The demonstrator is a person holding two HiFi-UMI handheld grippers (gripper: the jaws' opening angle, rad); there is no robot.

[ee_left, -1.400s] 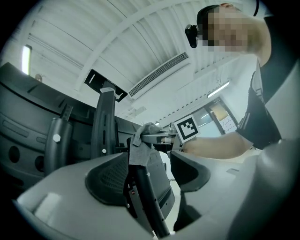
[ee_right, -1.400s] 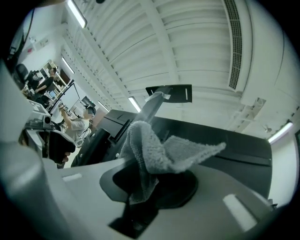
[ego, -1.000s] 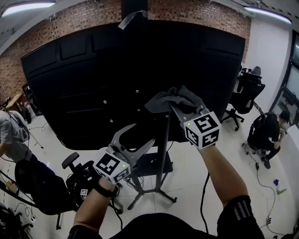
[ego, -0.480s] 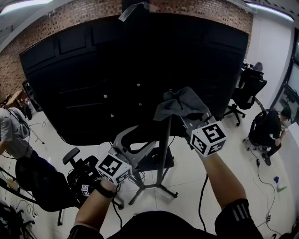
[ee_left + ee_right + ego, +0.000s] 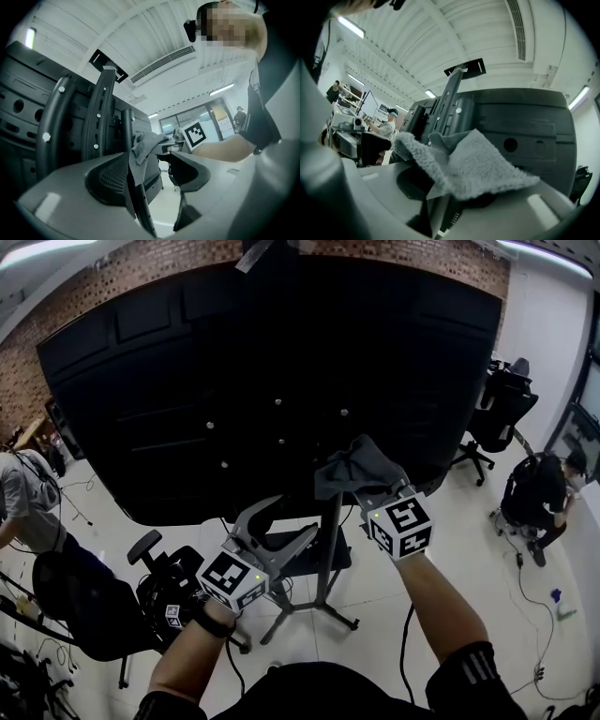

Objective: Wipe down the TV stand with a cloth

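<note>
Bright light is cast by ceiling strips [image 5: 42, 256] above the TV [image 5: 187, 362]; its black back is underexposed, and edges are bent by fisheye.

One cloth [image 5: 362, 467], one stand [image 5: 328, 554], two grippers [image 5: 281, 519] [image 5: 364, 491]

Around you: brick, chairs, two people

A brick wall [image 5: 112, 296] runs from ten to one o'clock. At two o'clock you have a black office chair [image 5: 502, 409], and at three a person in dark clothes [image 5: 542, 498] sits bent forward. A person in a grey shirt [image 5: 21, 507] is at nine, with another dark chair [image 5: 94, 615] at eight. Cables [image 5: 530, 610] trail over the white floor [image 5: 375, 587] at four
</note>
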